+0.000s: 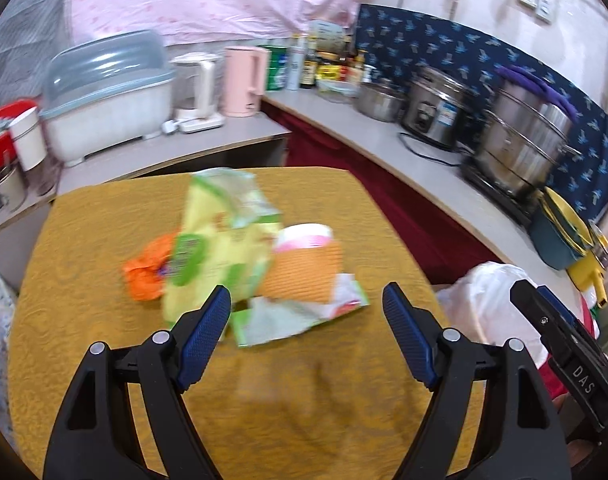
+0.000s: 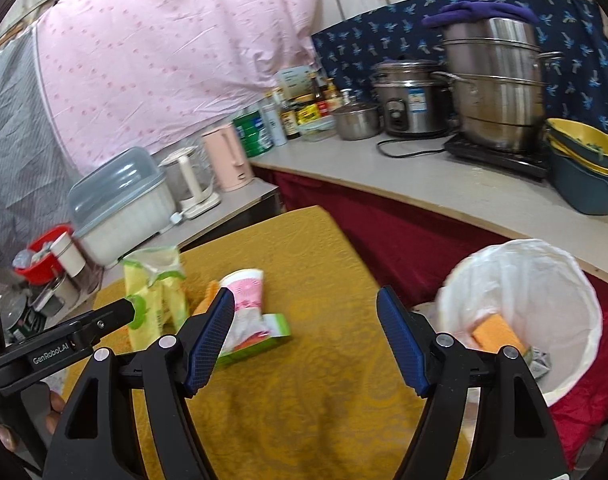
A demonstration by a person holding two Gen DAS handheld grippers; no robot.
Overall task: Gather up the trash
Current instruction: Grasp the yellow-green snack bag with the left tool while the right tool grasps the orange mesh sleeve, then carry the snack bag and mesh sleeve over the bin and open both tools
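Note:
A heap of trash lies on the mustard-yellow tablecloth (image 1: 104, 360): a yellow-green snack bag (image 1: 220, 232), an orange wrapper (image 1: 146, 276), a tipped paper cup (image 1: 304, 264) with a pink-white rim and a flat green-white packet (image 1: 296, 316). My left gripper (image 1: 306, 304) hovers open just short of the heap, nothing between its blue pads. In the right wrist view the same bag (image 2: 154, 300), cup (image 2: 246, 292) and packet (image 2: 260, 336) sit left of centre. My right gripper (image 2: 306, 308) is open and empty over the cloth. A white-lined bin (image 2: 544, 280) stands right of the table, holding an orange piece (image 2: 498, 334).
An L-shaped counter (image 2: 444, 184) wraps the far side, carrying steel pots (image 2: 496, 84), a rice cooker (image 2: 412, 100), kettles (image 2: 228, 156), bottles, a lidded dish box (image 2: 120, 208) and stacked bowls (image 2: 584, 160). A dark red cloth (image 2: 384, 232) hangs between counter and table.

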